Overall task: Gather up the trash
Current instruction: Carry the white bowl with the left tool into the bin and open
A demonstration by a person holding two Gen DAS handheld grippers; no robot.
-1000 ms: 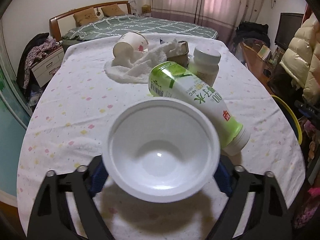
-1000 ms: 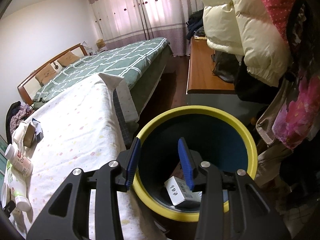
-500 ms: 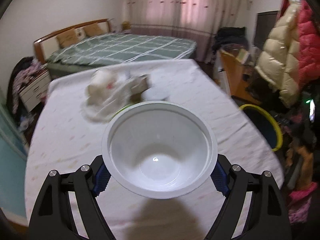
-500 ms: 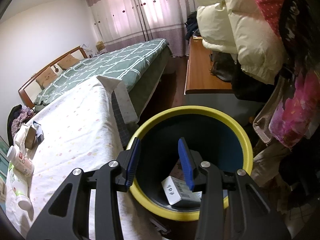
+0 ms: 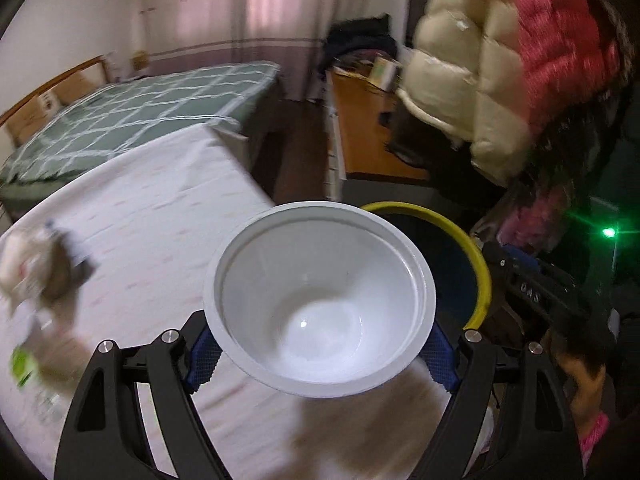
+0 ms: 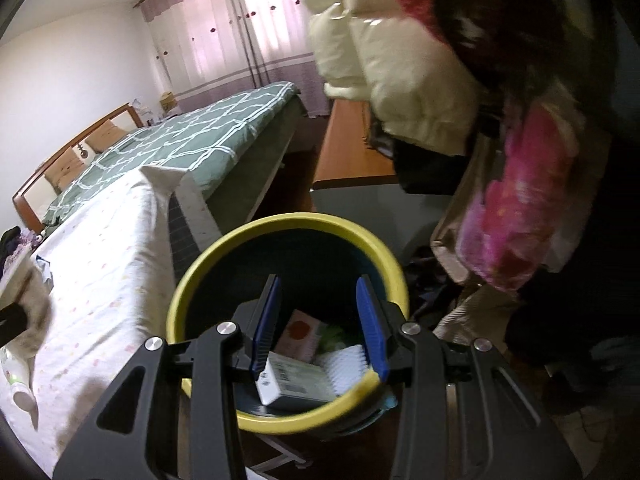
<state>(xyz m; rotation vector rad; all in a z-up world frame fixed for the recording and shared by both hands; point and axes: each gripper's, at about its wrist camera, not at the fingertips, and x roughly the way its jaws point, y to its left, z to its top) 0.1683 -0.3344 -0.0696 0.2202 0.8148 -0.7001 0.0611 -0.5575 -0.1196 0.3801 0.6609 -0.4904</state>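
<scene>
White plastic bowl point(image 5: 320, 312), round and empty, sits clamped by its sides between the blue-padded fingers of the left gripper point(image 5: 320, 350), which stand wide because the bowl is wide; the mouth faces up and toward the camera, a level hold that suits a light, rigid shell gripped below its rim; it hangs over the edge of the white cloth-covered surface point(image 5: 140, 240), with the yellow-rimmed dark bin point(image 5: 476, 256) just behind and to its right, so I judge it is on its way to be dropped there.

Right gripper point(image 6: 320, 320) hovers over the same bin point(image 6: 208, 264) with its fingers partly apart and nothing between them; below them lie a flat white carton with a barcode point(image 6: 296, 380), a pale box with a red spot point(image 6: 300, 334) and a white ribbed piece point(image 6: 346, 366), trash already collected; the empty fingers over the opening suggest a finished release.

More rubbish waits on the surface, blurred: a crumpled pale wad point(image 5: 24, 268) and a green-and-white bottle point(image 5: 28, 372) at the left edge of the left view; the bin stands close against the surface, which keeps each carry short; the right gripper, near the bin's mouth, may need to clear aside for the bowl.
</scene>
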